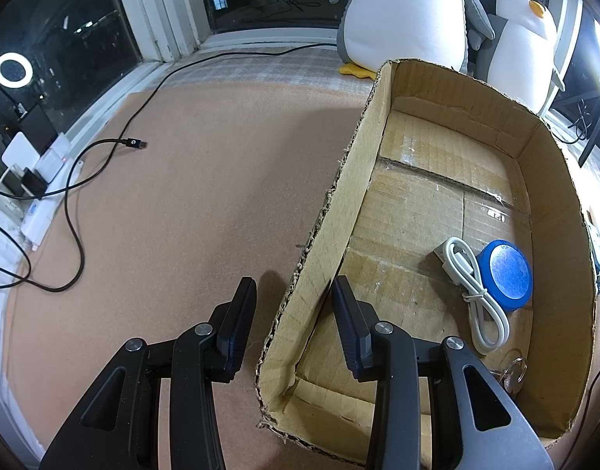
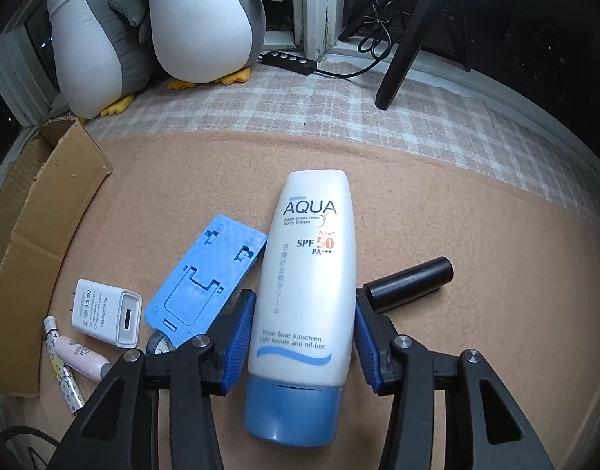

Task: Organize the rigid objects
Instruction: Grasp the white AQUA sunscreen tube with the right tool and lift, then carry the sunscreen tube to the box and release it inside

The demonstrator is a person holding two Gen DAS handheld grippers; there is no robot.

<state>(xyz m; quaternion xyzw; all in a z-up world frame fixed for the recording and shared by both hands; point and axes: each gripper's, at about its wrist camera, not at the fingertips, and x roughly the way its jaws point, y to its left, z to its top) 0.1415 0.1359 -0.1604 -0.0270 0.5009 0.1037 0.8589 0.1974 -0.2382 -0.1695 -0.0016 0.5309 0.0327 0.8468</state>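
In the left wrist view a cardboard box (image 1: 550,211) holds a blue round tin (image 1: 507,274), a coiled white cable (image 1: 472,290) and a key ring (image 1: 513,372). My left gripper (image 1: 294,290) is open and empty, its jaws straddling the box's left wall. In the right wrist view a white AQUA sunscreen tube (image 2: 311,274) with a blue cap lies on the brown mat between the jaws of my right gripper (image 2: 304,305), which is open around it. Beside it lie a blue plastic stand (image 2: 206,282), a black cylinder (image 2: 409,284) and a white charger (image 2: 104,309).
A pink tube (image 2: 82,360) and a patterned stick (image 2: 63,376) lie at the left, near the box flap (image 2: 45,211). Two plush penguins (image 2: 198,19) sit by the window. A black cable (image 1: 73,203) and a power strip (image 1: 45,203) lie on the left.
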